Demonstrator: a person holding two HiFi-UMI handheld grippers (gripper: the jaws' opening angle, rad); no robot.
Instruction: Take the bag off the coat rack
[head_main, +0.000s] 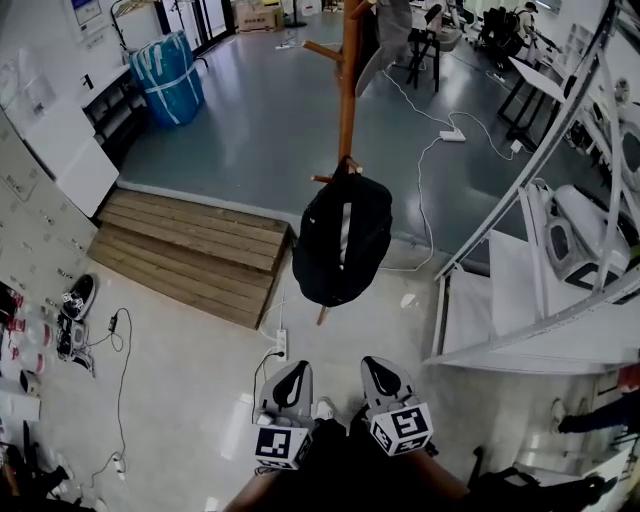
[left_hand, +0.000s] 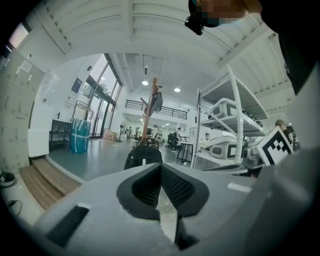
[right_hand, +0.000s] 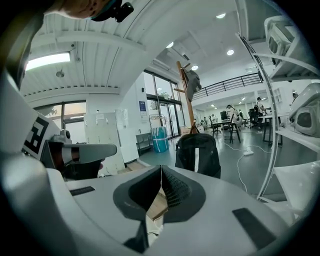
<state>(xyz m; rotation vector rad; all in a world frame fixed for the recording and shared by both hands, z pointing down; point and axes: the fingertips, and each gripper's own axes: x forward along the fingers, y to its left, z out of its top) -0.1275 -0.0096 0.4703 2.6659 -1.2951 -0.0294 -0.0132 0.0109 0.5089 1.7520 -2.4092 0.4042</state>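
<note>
Glossy grey floor (head_main: 250, 120), slatted wooden platform (head_main: 190, 250) at ten o'clock; black fabric backpack (head_main: 342, 245) hanging; left gripper (head_main: 291, 374), right gripper (head_main: 384, 370) closed, empty

Ahead of you a glossy grey floor (head_main: 260, 110) runs to tall glass doors (left_hand: 97, 100), with round ceiling lights (left_hand: 145, 83) above. A wooden platform (head_main: 190, 250) steps down to the pale floor (head_main: 180, 400) near you. White shelving (head_main: 500, 320) stands on your right, and a blue wrapped bundle (head_main: 168, 75) sits far left.
</note>
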